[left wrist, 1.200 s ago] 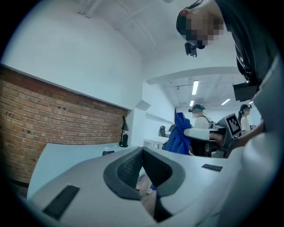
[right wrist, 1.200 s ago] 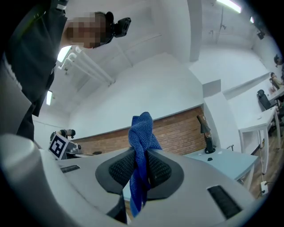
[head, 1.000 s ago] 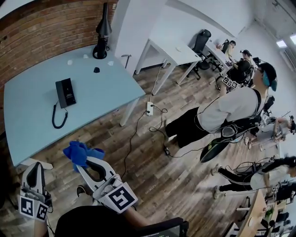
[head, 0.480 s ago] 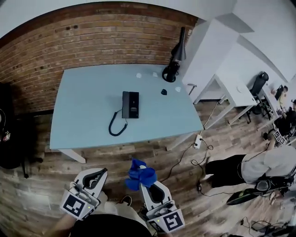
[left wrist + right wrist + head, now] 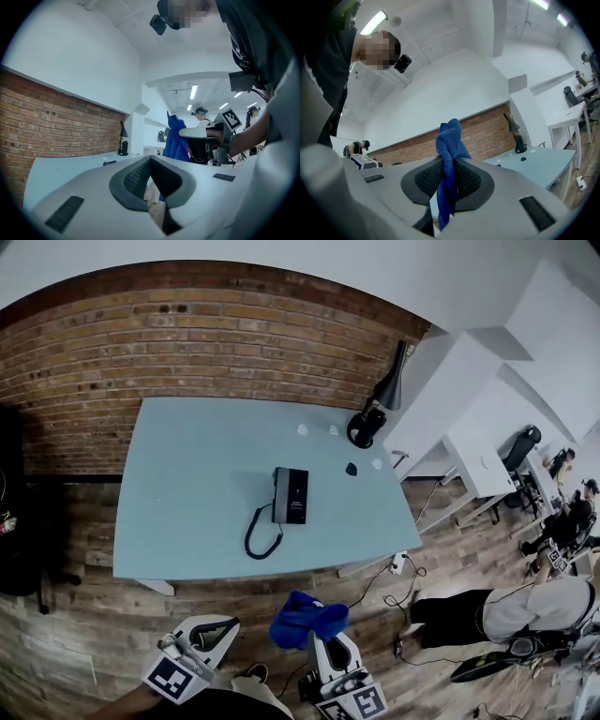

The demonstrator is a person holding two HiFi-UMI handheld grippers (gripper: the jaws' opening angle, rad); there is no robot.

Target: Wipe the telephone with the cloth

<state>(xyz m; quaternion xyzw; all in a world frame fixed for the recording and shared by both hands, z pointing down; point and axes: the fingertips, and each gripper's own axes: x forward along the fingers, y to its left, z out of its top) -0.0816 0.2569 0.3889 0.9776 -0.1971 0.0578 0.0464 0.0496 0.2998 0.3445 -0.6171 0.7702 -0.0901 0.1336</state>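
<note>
The right gripper (image 5: 449,174) is clamped on the cloth (image 5: 451,138), and its dark ribbed pads (image 5: 427,178) press the fabric from both sides. The cloth is deep blue with a coarse knitted weave. It is twisted into a bunch that stands up above the jaws, while a narrower tail hangs down below them. From the head view it shows as a crumpled blue wad at the gripper's tip, held over the wooden floor (image 5: 84,652) just short of the near edge of the bench (image 5: 187,474).

The left gripper (image 5: 223,626) is just beside the right one, also over the floor. Its jaws are closed together with nothing between them.

The telephone (image 5: 292,495) lies flat on the pale blue bench, a little right of the middle, with its long side pointing away from the person. It is a black rectangular set with a lighter strip along its left side. A black cord (image 5: 259,538) loops from its near end toward the bench's front edge. The telephone is well apart from both grippers, almost straight ahead of the cloth, and nothing touches it.

Farther back on the bench are a small dark object (image 5: 352,469), a few white scraps (image 5: 303,429) and a black lamp (image 5: 375,413) at the far right corner. A brick wall (image 5: 187,343) stands behind them.
</note>
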